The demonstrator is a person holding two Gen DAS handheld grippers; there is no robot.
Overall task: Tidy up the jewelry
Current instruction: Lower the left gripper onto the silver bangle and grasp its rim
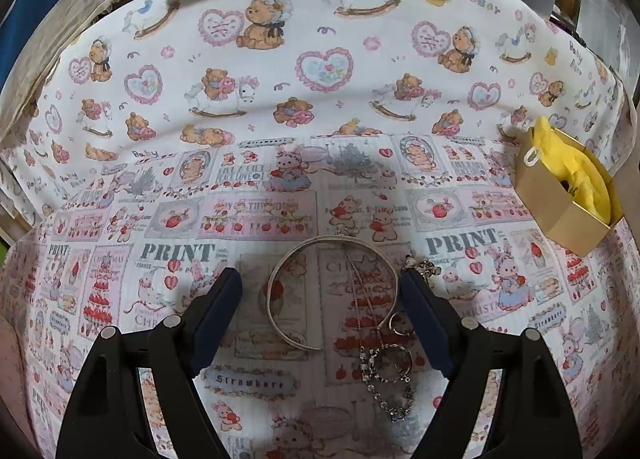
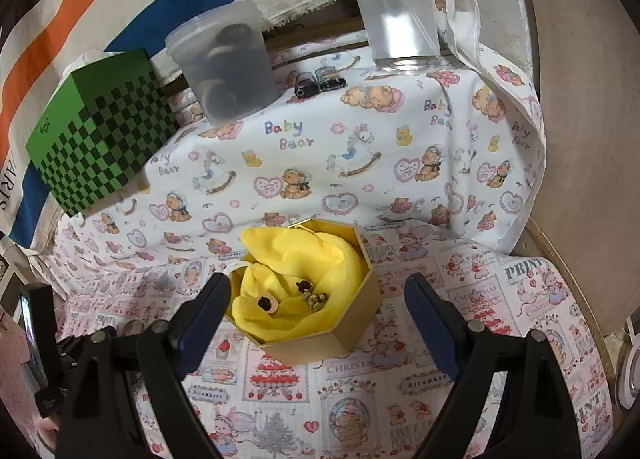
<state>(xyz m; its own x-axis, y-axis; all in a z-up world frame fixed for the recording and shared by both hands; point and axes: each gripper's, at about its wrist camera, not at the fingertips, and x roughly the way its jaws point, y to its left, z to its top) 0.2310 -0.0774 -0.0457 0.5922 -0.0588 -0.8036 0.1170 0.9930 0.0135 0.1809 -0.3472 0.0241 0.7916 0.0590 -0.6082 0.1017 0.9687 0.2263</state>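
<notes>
Black hand-held gripper [image 1: 320, 279], navy pads, silver screws.

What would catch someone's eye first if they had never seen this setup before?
Probably the bright yellow cloth stuffed in the gold hexagonal box, sitting between the open right gripper's fingers with a few small dark pieces on it. Next, the silver bangle with chains and rings tangled beside it on the printed tablecloth, framed by the open left gripper. Behind, the green checkered box stands out.

yellow cloth [image 2: 304, 279] hides most of the box's [image 2: 320, 343] inside.
</notes>
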